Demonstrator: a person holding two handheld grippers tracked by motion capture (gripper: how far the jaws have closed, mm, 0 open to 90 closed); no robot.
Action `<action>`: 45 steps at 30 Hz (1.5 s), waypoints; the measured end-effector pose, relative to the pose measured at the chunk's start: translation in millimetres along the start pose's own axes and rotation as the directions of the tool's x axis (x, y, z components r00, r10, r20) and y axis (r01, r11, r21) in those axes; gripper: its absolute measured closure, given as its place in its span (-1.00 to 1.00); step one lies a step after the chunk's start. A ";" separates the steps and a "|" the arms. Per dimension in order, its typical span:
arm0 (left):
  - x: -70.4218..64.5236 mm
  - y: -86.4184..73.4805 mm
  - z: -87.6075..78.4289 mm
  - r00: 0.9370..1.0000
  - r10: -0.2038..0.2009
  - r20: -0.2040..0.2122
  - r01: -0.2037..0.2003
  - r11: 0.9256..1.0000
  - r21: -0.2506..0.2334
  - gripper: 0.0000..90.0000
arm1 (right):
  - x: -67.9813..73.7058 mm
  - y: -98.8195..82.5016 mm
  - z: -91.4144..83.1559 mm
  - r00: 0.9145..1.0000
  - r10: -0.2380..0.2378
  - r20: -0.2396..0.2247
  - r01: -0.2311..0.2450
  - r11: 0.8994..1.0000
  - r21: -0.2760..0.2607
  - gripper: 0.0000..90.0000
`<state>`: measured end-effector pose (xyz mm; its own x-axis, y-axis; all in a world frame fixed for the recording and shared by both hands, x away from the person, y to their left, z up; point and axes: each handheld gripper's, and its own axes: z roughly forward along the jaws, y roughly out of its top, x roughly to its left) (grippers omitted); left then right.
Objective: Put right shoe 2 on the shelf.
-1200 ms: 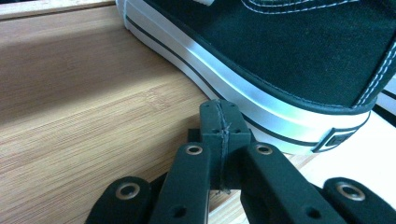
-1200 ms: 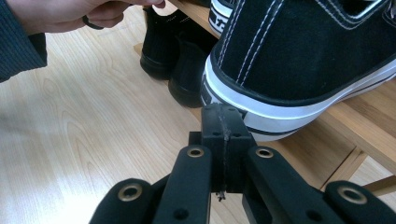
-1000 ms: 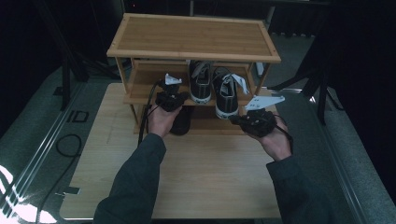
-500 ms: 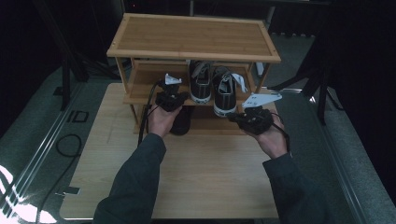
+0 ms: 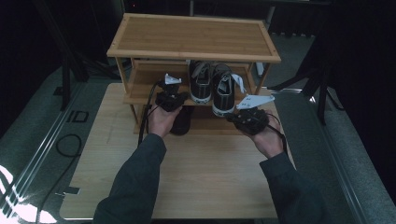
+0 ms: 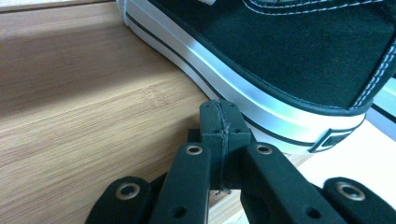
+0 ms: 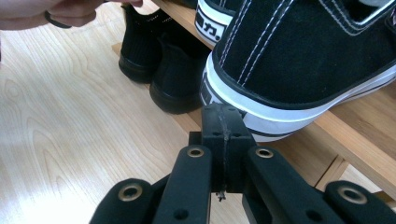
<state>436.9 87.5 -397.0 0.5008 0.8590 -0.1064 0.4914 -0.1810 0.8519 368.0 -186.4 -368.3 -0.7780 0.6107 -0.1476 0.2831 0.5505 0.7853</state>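
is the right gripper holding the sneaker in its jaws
No: in the right gripper view the right gripper has its jaws pressed together with nothing between them, just short of the sneaker heel on the shelf.

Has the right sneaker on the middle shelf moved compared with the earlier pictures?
No. The right sneaker overhangs the middle shelf edge just as before, beside the left sneaker.

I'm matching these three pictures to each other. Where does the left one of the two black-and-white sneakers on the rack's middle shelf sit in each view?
High view: the left sneaker is at centre, on the middle shelf, heel toward the person.
Left gripper view: upper right, its side and white sole lying along the shelf.
Right gripper view: top centre, just its white heel, behind the nearer sneaker.
Shared landmark: the middle shelf's bamboo board.
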 end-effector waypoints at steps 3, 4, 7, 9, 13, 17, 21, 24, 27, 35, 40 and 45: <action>0.2 0.0 -0.4 1.000 0.003 0.003 -0.003 1.000 0.000 1.00 | -0.2 1.3 0.4 1.000 -0.007 0.005 0.007 1.000 0.002 1.00; 0.2 0.1 -0.4 1.000 0.003 0.002 -0.003 1.000 0.001 1.00 | 0.3 2.0 0.5 1.000 -0.008 0.010 0.008 1.000 0.000 1.00; -0.1 0.0 -0.4 1.000 0.003 0.001 -0.003 1.000 0.001 1.00 | 0.4 3.3 1.3 1.000 -0.007 0.014 0.007 1.000 -0.005 1.00; 0.1 0.0 -0.4 1.000 0.004 0.002 -0.004 1.000 0.001 1.00 | 0.3 4.6 2.6 1.000 -0.006 0.021 0.007 1.000 -0.007 1.00; -0.2 -0.4 -0.5 1.000 0.003 0.001 -0.003 1.000 -0.002 1.00 | 0.0 6.5 5.4 1.000 -0.011 0.016 0.011 1.000 0.000 1.00; -0.4 -1.3 -0.6 1.000 0.007 -0.003 -0.007 1.000 -0.007 1.00 | -2.4 7.2 5.5 1.000 -0.008 0.022 0.008 1.000 0.008 1.00; -0.8 -1.3 -0.7 1.000 0.011 -0.006 -0.011 1.000 -0.006 1.00 | -5.4 5.7 8.8 0.999 -0.004 0.035 0.003 1.000 0.027 1.00; -0.7 -1.2 -0.7 1.000 0.011 -0.005 -0.011 1.000 -0.006 1.00 | -3.8 5.6 11.8 0.999 -0.013 0.051 0.011 0.999 0.032 1.00; -0.7 -1.4 -0.6 1.000 0.009 -0.005 -0.010 1.000 -0.007 1.00 | -4.3 5.9 15.0 0.999 -0.006 0.053 0.004 1.000 0.027 1.00; -0.7 -1.5 -0.6 1.000 0.010 -0.004 -0.010 1.000 -0.009 1.00 | -4.5 7.6 18.7 0.997 -0.012 0.081 0.009 0.999 0.032 1.00; -1.2 -1.5 -0.6 1.000 0.015 -0.007 -0.015 1.000 -0.009 1.00 | -6.3 8.1 20.3 0.997 0.001 0.078 -0.003 1.000 0.029 1.00; -1.0 -1.6 -0.5 1.000 0.015 -0.004 -0.015 1.000 -0.010 1.00 | -5.5 8.3 22.1 0.996 0.006 0.089 -0.008 1.000 0.024 1.00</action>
<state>435.2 87.1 -398.0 0.5054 0.8580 -0.0918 0.4770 -0.1891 0.8583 387.0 -172.6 -374.2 -0.7235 0.6619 -0.1958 0.3030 0.5594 0.7716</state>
